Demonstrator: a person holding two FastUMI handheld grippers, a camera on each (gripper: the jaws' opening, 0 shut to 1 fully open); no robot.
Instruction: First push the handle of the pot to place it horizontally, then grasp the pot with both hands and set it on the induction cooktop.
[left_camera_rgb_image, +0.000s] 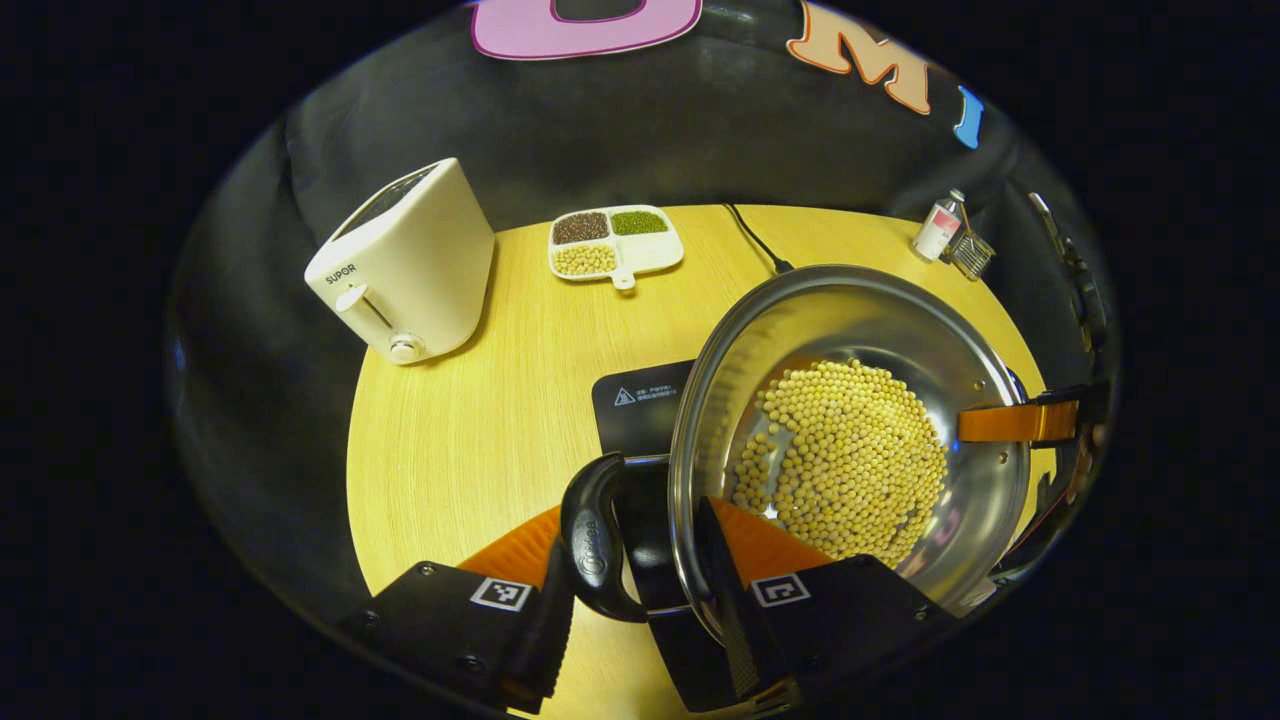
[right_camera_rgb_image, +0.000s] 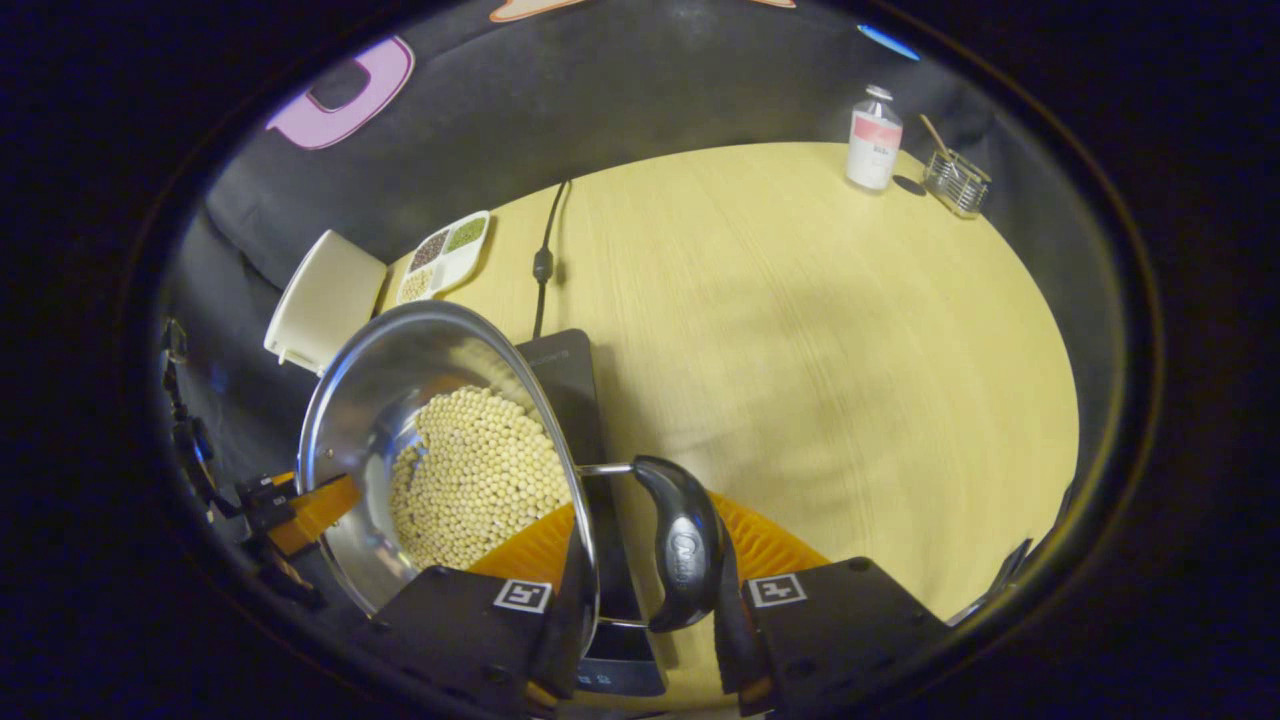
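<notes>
At the bottom of the left gripper view my left gripper (left_camera_rgb_image: 640, 610) has its fingers spread across the pot's (left_camera_rgb_image: 850, 440) rim and one black handle (left_camera_rgb_image: 595, 540): one finger outside the handle, the other inside the wall; I cannot tell whether they pinch. In the right gripper view my right gripper (right_camera_rgb_image: 645, 610) straddles the opposite black handle (right_camera_rgb_image: 685, 545) the same way, and whether it presses I cannot tell. The pot, filled with pale beans (left_camera_rgb_image: 845, 460), sits over the black induction cooktop (left_camera_rgb_image: 640, 400) on the worktop (left_camera_rgb_image: 480, 400). Farther off, at upper left of the left gripper view, stand a white toaster (left_camera_rgb_image: 410, 265) and a divided dish (left_camera_rgb_image: 615, 243); a small bottle (right_camera_rgb_image: 873, 138) stands at upper right of the right gripper view.
</notes>
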